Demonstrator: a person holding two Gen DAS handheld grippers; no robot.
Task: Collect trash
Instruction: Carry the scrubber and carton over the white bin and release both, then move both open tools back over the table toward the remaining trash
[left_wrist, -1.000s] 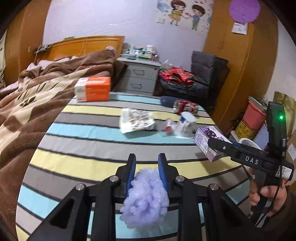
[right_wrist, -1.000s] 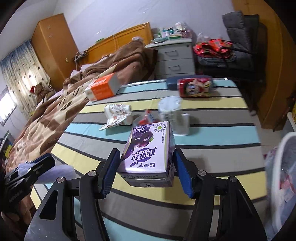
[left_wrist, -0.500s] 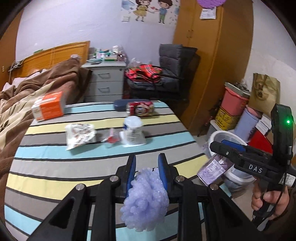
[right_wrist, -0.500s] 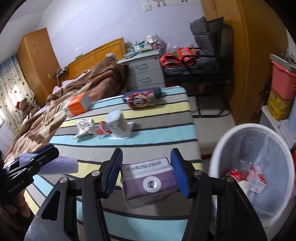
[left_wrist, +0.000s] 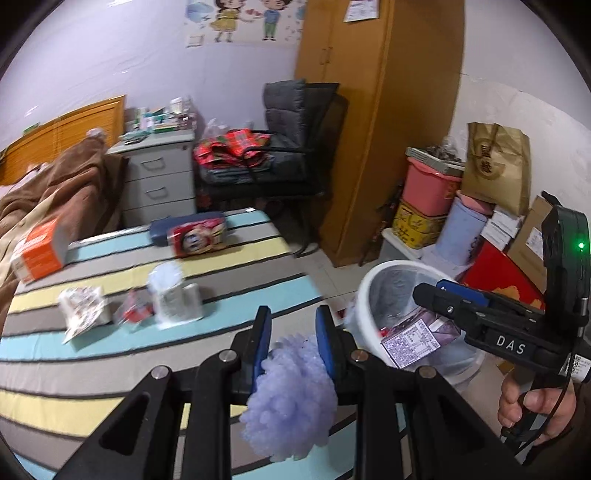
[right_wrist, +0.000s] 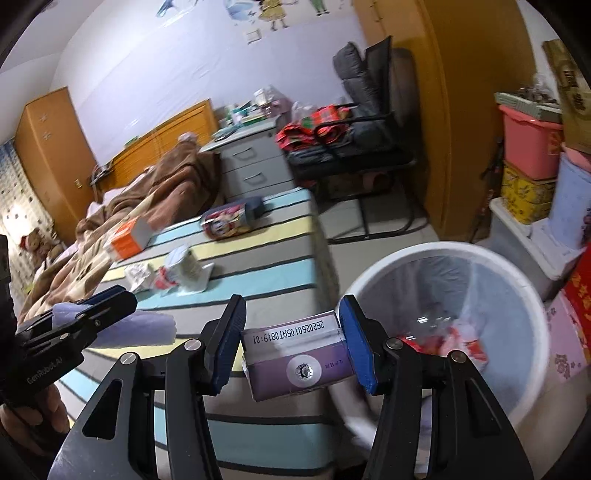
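My left gripper (left_wrist: 293, 321) is shut on a lilac bubbly foam wad (left_wrist: 291, 398) above the striped bed's edge (left_wrist: 258, 291). My right gripper (right_wrist: 291, 314) is shut on a purple drink carton (right_wrist: 295, 358), tilted with its top towards the camera, at the near rim of the white lined bin (right_wrist: 436, 249). In the left wrist view the carton (left_wrist: 413, 341) hangs over the bin (left_wrist: 373, 284), which holds red wrappers. Still on the bed lie an orange box (left_wrist: 38, 251), a red printed pack (left_wrist: 197, 236), a white cup (left_wrist: 170, 295) and a crumpled wrapper (left_wrist: 83, 312).
A dark chair (left_wrist: 295, 147) with red cloth and a grey nightstand (left_wrist: 159, 177) stand behind the bed. A wooden wardrobe (left_wrist: 376, 129) and stacked tubs and boxes (left_wrist: 432, 192) crowd the wall behind the bin. A brown blanket (right_wrist: 155, 192) covers the bed's far left.
Both grippers have swung right from over the bed to the bin. The carton has tipped over in the right gripper's jaws. The foam wad stays clamped in the left.
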